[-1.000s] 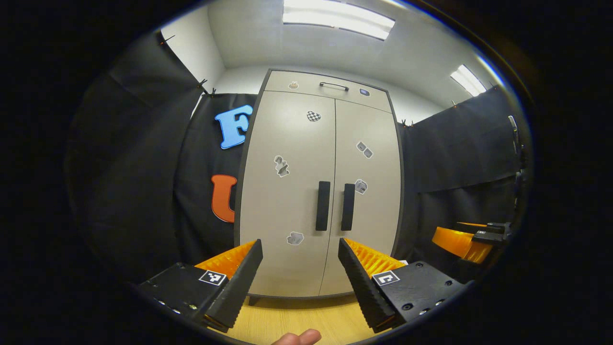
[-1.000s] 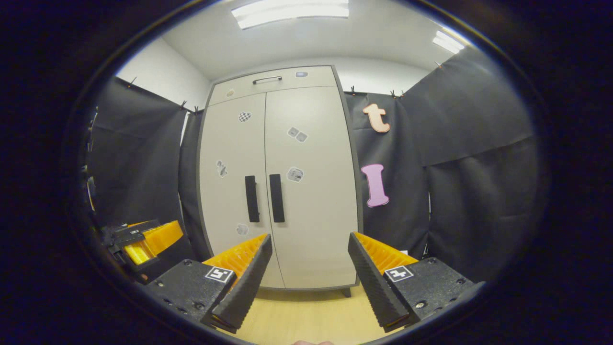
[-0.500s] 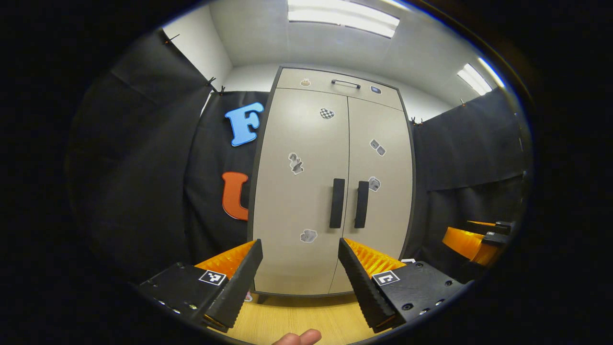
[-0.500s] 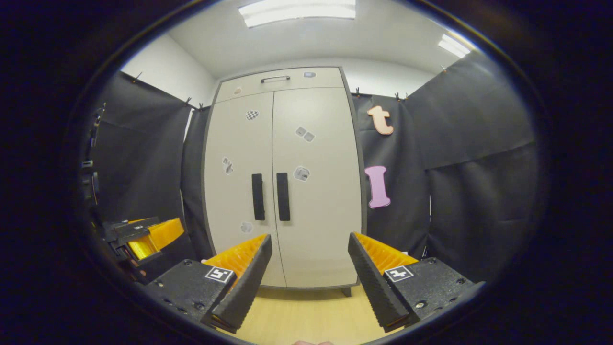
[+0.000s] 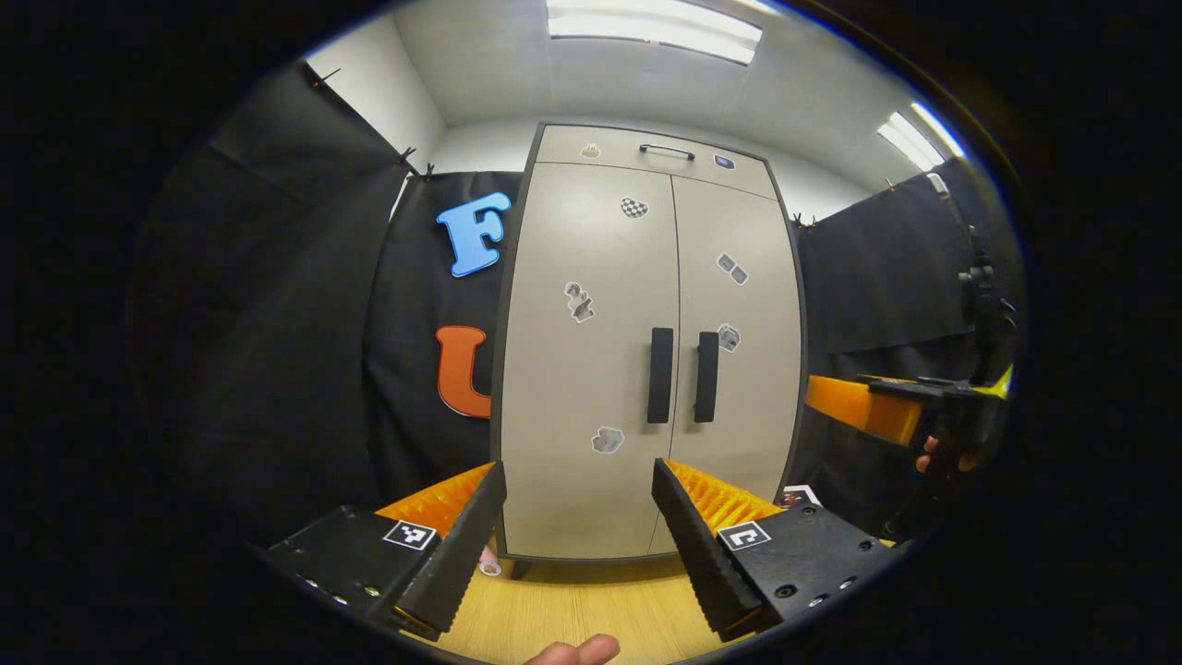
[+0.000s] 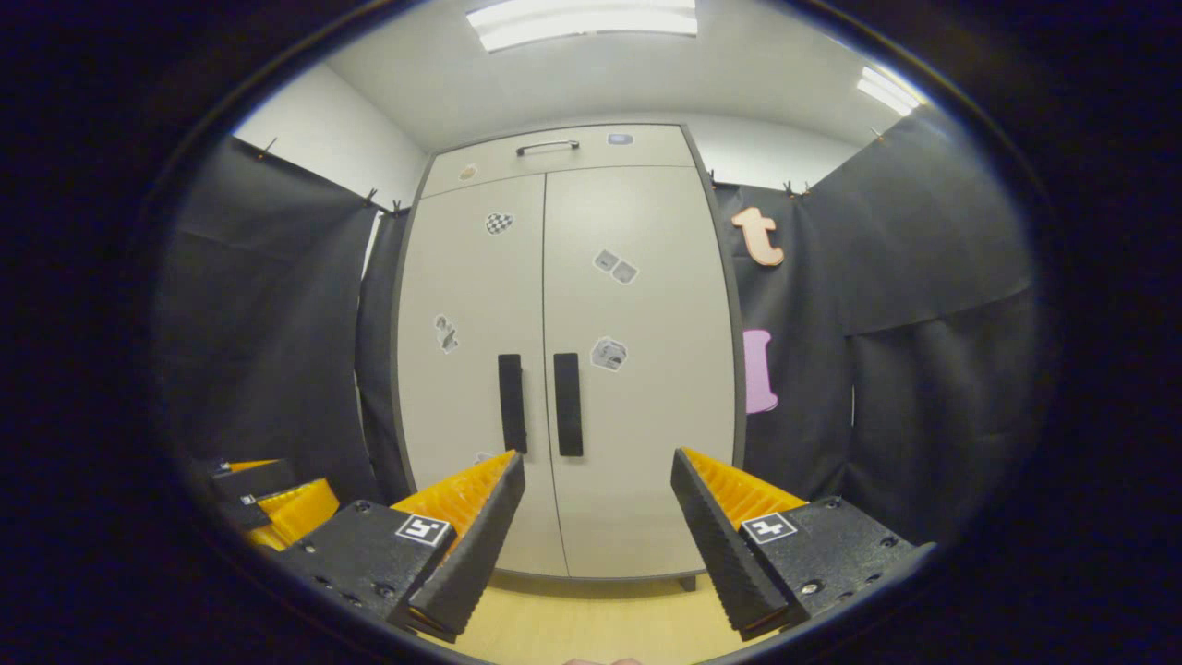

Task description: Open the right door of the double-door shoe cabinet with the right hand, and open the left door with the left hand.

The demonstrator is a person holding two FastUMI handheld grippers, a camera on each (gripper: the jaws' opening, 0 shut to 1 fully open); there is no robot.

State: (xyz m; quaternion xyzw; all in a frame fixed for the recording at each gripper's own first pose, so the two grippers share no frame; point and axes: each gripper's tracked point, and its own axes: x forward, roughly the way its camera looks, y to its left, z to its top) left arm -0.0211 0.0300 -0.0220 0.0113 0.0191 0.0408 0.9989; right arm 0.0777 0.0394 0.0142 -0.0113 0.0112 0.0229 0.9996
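No words, brands or numbers were legible; stickers on the cabinet (image 6: 563,369) doors and square coded markers on the gripper bodies were too small to read.

Ceiling lights (image 5: 651,25) glow above the wooden floor (image 5: 572,610); black cloth wall (image 5: 277,305) rises from that floor.

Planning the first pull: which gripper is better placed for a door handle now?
Right. The right gripper is open and roughly lined up below the right door handle. The left gripper is open too, farther back.
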